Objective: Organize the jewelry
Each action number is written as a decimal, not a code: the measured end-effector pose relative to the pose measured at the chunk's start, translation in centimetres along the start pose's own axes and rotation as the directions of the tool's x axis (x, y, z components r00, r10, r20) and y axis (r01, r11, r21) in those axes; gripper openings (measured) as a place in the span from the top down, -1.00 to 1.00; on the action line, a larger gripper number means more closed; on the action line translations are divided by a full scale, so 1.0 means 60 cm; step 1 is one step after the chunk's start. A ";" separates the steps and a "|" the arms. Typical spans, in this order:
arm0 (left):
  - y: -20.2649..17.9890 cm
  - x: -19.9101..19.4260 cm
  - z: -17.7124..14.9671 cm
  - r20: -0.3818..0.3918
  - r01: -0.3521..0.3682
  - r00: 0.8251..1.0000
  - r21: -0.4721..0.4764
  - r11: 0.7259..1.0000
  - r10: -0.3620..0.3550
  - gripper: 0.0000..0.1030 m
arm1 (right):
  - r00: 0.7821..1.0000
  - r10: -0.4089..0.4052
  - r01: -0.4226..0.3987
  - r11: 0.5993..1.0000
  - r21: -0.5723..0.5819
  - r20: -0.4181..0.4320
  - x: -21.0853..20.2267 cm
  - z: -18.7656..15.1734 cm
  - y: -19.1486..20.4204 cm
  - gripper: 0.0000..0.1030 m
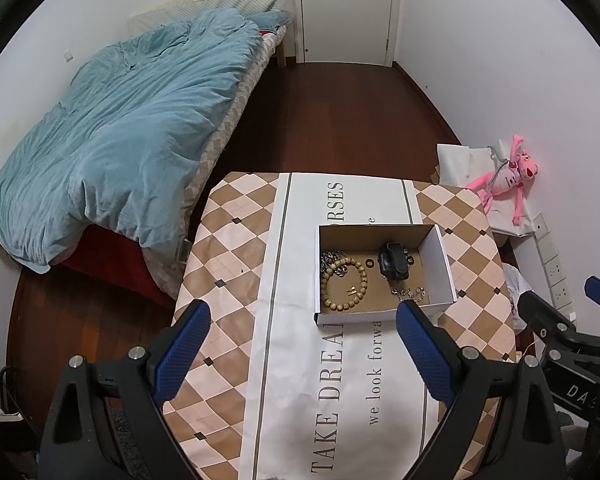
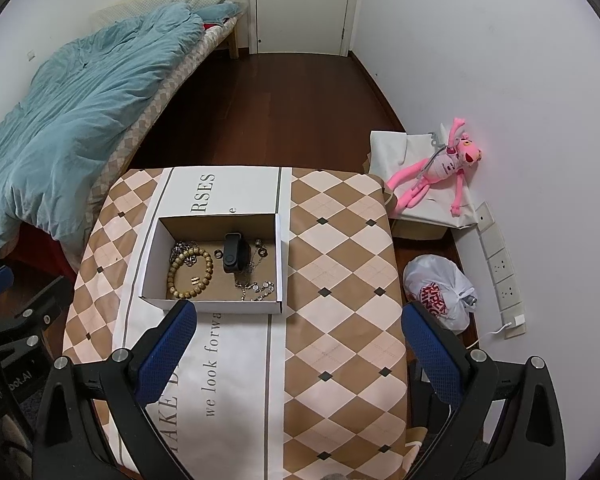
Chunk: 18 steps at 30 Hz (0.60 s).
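Note:
An open cardboard box [image 1: 444,258] [image 2: 148,256] stands on the checkered table. Inside lie a wooden bead bracelet [image 1: 363,280] [image 2: 209,266], a black smart band [image 1: 393,261] [image 2: 234,255], a silver chain [image 1: 410,292] [image 2: 258,289], a small dark ring [image 1: 369,263] [image 2: 217,255] and another chain at the left [image 1: 329,259] [image 2: 180,249]. My left gripper [image 1: 303,314] is open and empty, held above the table just before the box. My right gripper [image 2: 299,316] is open and empty, to the right of the box. The right gripper also shows at the right edge of the left wrist view [image 1: 560,320].
The table [image 2: 340,264] wears a checkered cloth with a white printed strip. A bed with a blue duvet [image 1: 120,128] lies left. A pink plush toy [image 2: 444,168], a white plastic bag [image 2: 440,292] and wall sockets [image 2: 504,268] are on the right. A door [image 1: 346,8] is behind.

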<state>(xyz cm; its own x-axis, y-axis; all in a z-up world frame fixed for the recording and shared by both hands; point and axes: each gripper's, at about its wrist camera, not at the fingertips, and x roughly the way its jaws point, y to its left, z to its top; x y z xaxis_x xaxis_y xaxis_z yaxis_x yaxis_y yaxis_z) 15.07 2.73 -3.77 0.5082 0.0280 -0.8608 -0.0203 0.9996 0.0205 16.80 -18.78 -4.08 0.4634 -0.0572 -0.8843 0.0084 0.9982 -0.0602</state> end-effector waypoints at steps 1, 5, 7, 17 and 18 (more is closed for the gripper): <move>0.000 0.001 -0.001 -0.001 0.000 1.000 -0.002 1.000 0.000 -0.83 | 1.000 -0.002 0.002 1.000 0.000 0.001 -0.001 -0.001 -0.001 -1.00; 0.002 0.002 -0.005 -0.006 -0.004 1.000 -0.005 1.000 0.004 -0.83 | 1.000 -0.003 0.003 1.000 0.001 0.003 -0.005 0.000 -0.004 -1.00; 0.002 0.000 -0.005 0.000 -0.004 1.000 -0.006 1.000 0.004 -0.83 | 1.000 0.000 0.000 1.000 0.001 0.003 -0.007 0.001 -0.005 -1.00; 0.008 -0.005 0.000 0.013 -0.012 1.000 -0.009 1.000 0.012 -0.83 | 1.000 0.001 -0.001 1.000 -0.004 0.013 -0.017 0.005 -0.005 -1.00; 0.008 -0.005 0.000 0.011 -0.011 1.000 -0.010 1.000 0.012 -0.83 | 1.000 0.003 -0.003 1.000 -0.002 0.011 -0.016 0.005 -0.005 -1.00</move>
<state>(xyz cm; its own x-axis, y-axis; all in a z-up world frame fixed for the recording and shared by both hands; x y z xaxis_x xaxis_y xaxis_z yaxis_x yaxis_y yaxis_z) 14.93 3.20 -3.50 0.5177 0.0396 -0.8547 -0.0351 0.9991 0.0250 16.59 -19.01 -3.06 0.4732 -0.0540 -0.8793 0.0051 0.9983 -0.0586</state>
